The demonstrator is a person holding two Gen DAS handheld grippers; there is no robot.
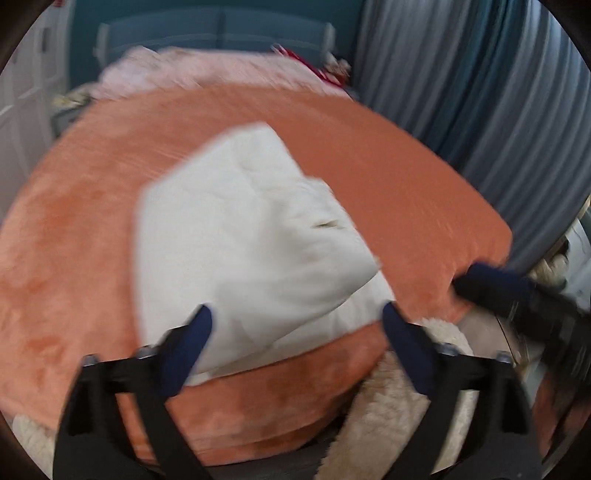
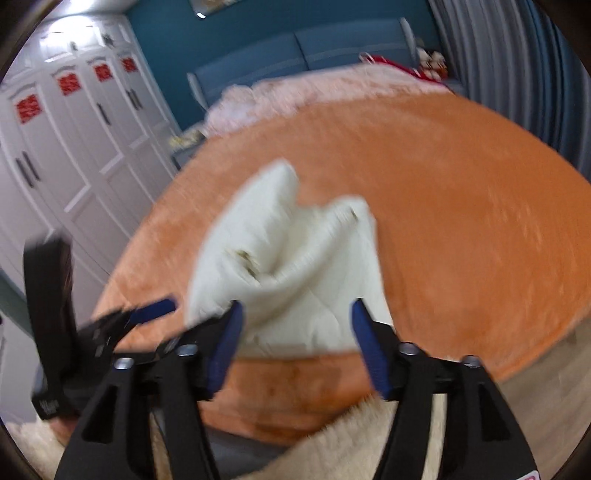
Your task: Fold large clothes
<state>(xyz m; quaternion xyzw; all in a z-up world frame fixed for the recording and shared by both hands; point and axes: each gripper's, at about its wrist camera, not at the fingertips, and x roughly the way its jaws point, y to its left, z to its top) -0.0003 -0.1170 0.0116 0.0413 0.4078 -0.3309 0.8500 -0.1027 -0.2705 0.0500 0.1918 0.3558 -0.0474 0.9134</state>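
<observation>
A white quilted garment (image 1: 240, 240) lies folded in a rough heap on the orange bed cover (image 1: 92, 221). In the right wrist view it (image 2: 295, 266) lies just ahead of my fingers. My left gripper (image 1: 297, 317) is open, its blue pads near the garment's front edge, holding nothing. My right gripper (image 2: 297, 314) is open and empty over the garment's near edge. The right gripper also shows at the right of the left wrist view (image 1: 491, 284), and the left gripper at the left of the right wrist view (image 2: 147, 310). Both views are blurred.
A pink blanket (image 1: 207, 70) lies at the far end of the bed by a blue headboard (image 1: 221, 33). Grey curtains (image 1: 480, 92) hang on the right. White wardrobe doors (image 2: 74, 147) stand on the left. A cream fluffy rug (image 1: 391, 406) lies below the bed's near edge.
</observation>
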